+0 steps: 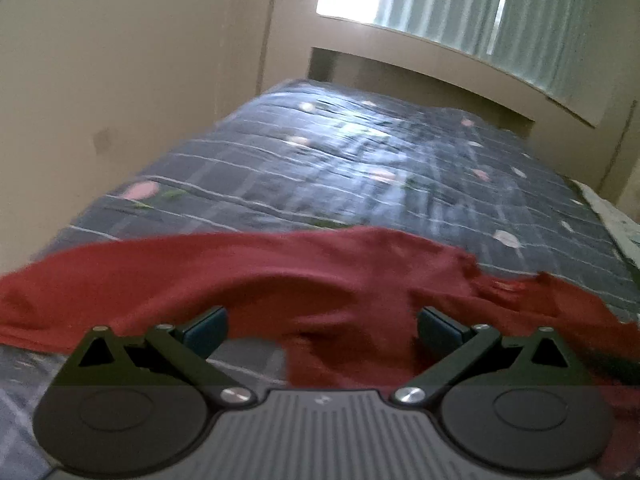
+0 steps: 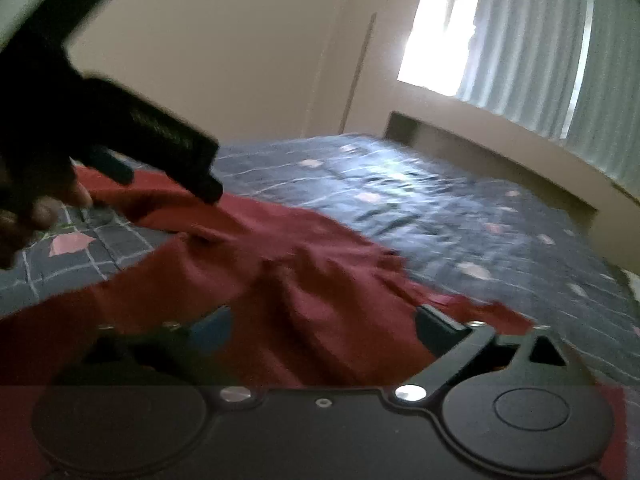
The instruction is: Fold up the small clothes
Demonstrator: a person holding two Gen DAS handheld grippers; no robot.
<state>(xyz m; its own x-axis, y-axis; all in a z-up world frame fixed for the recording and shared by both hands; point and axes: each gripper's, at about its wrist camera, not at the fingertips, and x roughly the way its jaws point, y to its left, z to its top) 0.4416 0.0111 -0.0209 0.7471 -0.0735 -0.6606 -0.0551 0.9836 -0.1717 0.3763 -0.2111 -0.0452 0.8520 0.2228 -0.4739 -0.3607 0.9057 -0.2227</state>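
Observation:
A dark red garment lies crumpled across the near part of a bed with a dark blue checked cover. My left gripper is open, its blue-padded fingers spread just above the garment's near edge. In the right wrist view the same garment lies under my right gripper, which is open with its fingers wide over the cloth. The left gripper also shows there at upper left, held in a hand and hovering over the garment's far corner.
The bed runs away toward a headboard under a bright curtained window. A beige wall borders the bed's left side. A pale cloth lies at the bed's right edge.

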